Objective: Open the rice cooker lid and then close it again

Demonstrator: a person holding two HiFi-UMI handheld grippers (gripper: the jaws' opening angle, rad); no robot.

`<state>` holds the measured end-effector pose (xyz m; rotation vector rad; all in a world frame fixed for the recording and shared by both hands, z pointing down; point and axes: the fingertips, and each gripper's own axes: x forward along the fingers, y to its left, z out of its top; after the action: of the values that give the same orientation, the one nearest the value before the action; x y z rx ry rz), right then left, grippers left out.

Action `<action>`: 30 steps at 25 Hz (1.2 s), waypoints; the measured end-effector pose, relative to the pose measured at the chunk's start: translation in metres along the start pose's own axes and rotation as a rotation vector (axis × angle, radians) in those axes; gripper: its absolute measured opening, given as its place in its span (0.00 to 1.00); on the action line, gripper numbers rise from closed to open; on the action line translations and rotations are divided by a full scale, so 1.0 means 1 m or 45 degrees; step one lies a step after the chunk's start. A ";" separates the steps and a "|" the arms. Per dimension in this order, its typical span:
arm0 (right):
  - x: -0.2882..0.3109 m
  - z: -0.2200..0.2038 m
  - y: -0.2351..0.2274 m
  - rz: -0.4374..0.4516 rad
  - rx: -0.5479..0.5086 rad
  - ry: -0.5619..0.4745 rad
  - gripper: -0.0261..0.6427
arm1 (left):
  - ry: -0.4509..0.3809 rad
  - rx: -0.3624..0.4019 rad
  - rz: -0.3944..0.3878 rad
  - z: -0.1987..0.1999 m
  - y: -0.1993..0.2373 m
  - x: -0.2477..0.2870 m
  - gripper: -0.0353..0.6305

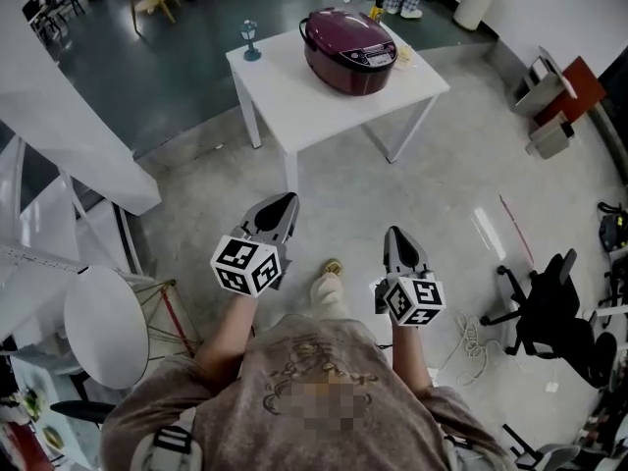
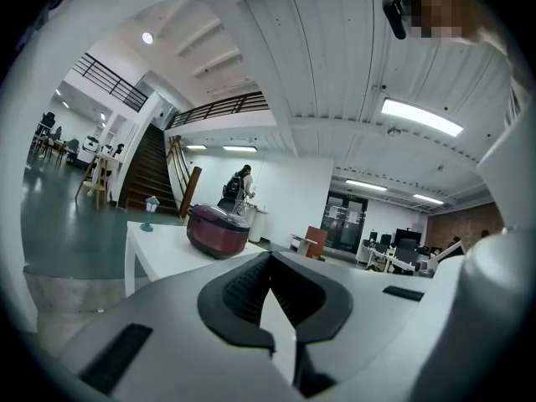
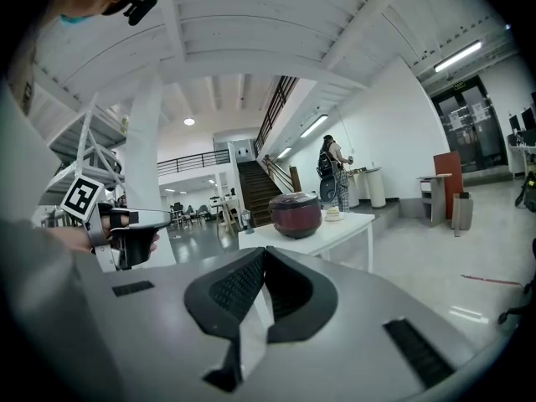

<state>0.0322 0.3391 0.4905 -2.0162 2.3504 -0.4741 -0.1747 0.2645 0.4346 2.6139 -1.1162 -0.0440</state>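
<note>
Left gripper (image 1: 283, 202) and right gripper (image 1: 396, 235), both closed and empty, are far from the rice cooker (image 1: 351, 52); its stiff lid (image 1: 343, 29) probably unlatches at the front.

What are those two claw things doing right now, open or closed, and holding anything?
Left gripper: closed, holding nothing.
Right gripper: closed, holding nothing.

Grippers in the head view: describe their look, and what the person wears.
The left gripper and right gripper are alike: light grey tapering shells with black ribbed pads. Each carries a white cube printed with black square markers. The person wears a grey-brown T-shirt with a faint print.
</note>
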 end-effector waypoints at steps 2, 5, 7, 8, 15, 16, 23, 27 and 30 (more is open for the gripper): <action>0.016 0.008 -0.009 0.003 0.006 -0.001 0.04 | 0.004 0.002 -0.001 0.007 0.004 0.017 0.08; 0.043 0.020 -0.023 0.017 0.014 0.001 0.04 | 0.008 0.002 0.008 0.017 0.012 0.044 0.08; 0.059 0.028 -0.033 0.028 0.016 0.004 0.04 | 0.007 -0.002 0.021 0.023 0.018 0.062 0.08; 0.066 0.031 -0.039 0.034 0.017 0.007 0.04 | 0.008 -0.003 0.028 0.025 0.020 0.071 0.08; 0.124 0.060 -0.078 0.075 0.015 0.010 0.04 | -0.001 -0.006 0.059 0.044 0.034 0.135 0.08; 0.131 0.064 -0.082 0.085 0.013 0.009 0.04 | -0.003 -0.006 0.067 0.046 0.036 0.142 0.08; 0.171 0.079 -0.118 0.135 0.005 0.025 0.04 | -0.029 -0.007 0.102 0.055 0.040 0.196 0.08; 0.184 0.078 -0.135 0.150 0.013 0.035 0.04 | -0.033 -0.008 0.120 0.053 0.040 0.216 0.08; 0.193 0.076 -0.143 0.164 0.028 0.049 0.04 | -0.024 -0.003 0.136 0.052 0.041 0.226 0.08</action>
<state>0.1523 0.1179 0.4873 -1.8484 2.4657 -0.5359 -0.0537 0.0636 0.4160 2.5527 -1.2591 -0.0469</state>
